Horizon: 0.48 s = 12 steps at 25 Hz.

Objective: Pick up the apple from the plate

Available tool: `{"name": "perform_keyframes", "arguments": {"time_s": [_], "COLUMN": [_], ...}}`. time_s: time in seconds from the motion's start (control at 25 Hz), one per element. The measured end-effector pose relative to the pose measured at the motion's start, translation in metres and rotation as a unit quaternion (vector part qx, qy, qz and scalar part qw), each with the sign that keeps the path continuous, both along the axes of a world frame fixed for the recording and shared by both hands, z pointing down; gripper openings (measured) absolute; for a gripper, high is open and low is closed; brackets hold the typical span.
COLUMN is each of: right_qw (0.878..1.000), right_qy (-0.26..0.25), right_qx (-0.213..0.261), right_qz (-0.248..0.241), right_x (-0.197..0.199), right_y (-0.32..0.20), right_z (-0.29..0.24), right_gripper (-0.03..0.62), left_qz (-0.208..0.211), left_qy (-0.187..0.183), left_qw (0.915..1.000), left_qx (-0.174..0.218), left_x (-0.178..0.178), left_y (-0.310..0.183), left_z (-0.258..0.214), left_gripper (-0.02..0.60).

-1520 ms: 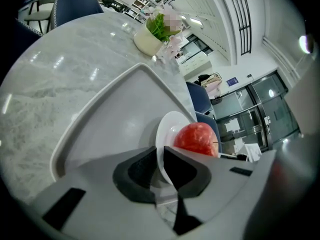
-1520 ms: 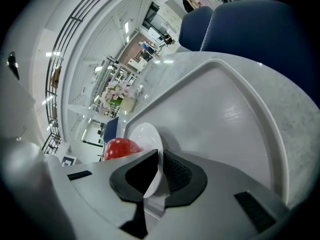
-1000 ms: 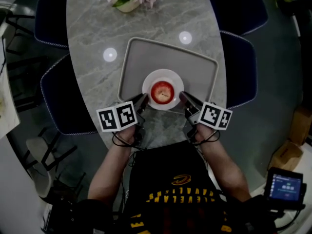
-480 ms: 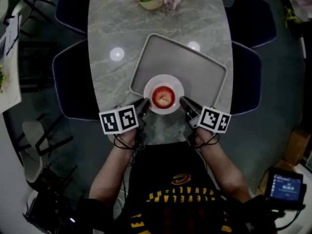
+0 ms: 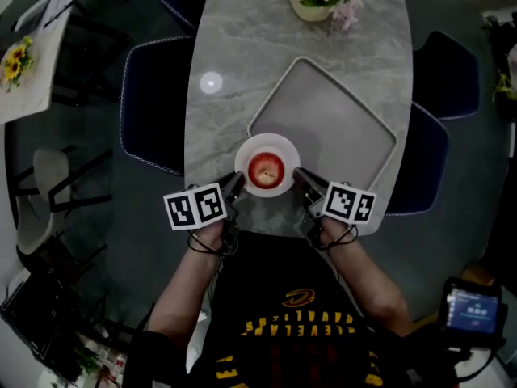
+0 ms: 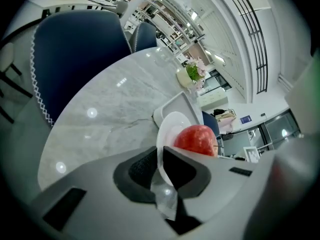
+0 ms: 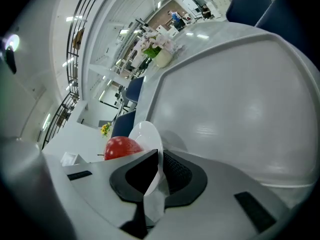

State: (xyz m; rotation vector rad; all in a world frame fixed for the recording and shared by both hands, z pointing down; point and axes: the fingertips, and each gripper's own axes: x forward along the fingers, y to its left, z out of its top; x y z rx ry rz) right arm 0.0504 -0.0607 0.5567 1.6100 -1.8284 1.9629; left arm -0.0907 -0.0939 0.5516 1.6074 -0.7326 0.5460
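A red apple point(image 5: 266, 168) sits on a small white plate point(image 5: 282, 145). The plate hangs over the near left corner of the grey tray point(image 5: 323, 120), close to the table's front edge. My left gripper point(image 5: 237, 183) is shut on the plate's left rim and my right gripper point(image 5: 297, 175) is shut on its right rim. In the left gripper view the plate point(image 6: 170, 129) runs edge-on between the jaws of the left gripper point(image 6: 160, 159), with the apple point(image 6: 196, 139) just beyond. The right gripper view shows the right gripper point(image 7: 159, 159) pinching the plate point(image 7: 145, 134), the apple point(image 7: 122, 147) to its left.
The oval marble table point(image 5: 234, 47) carries a flower pot point(image 5: 315, 2) at its far end. Dark blue chairs point(image 5: 153, 103) stand along both sides, one point(image 5: 428, 160) to the right. A person's torso fills the frame's bottom, and a small screen point(image 5: 472, 309) sits low right.
The plate with the apple, held by both grippers, has come from the tray's near middle to its near left corner, toward the table's front edge. The head view has shifted.
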Motion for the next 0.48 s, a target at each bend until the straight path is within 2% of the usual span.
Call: {"name": "perform_keyframes", "arguments": {"time_s": [0.16,0.48], "right_qw": [0.999,0.995], "right_qy": [-0.001,-0.004], "right_qx": [-0.002,-0.006], "right_qz": [-0.04,-0.096], "right_x": [-0.026,-0.064], "right_y": [-0.002,-0.002], "right_z": [0.004,0.009], "right_gripper": [0.041,0.041], "left_qz": [-0.042,-0.09], "left_qy": [-0.006,-0.013], "left_qw": [0.9991,0.9958], "left_qx": [-0.004,-0.005], "left_x": [-0.028,-0.068], "left_y": [0.01,0.025], "left_z": [0.003,0.006], "left_gripper": [0.041,0.041]}}
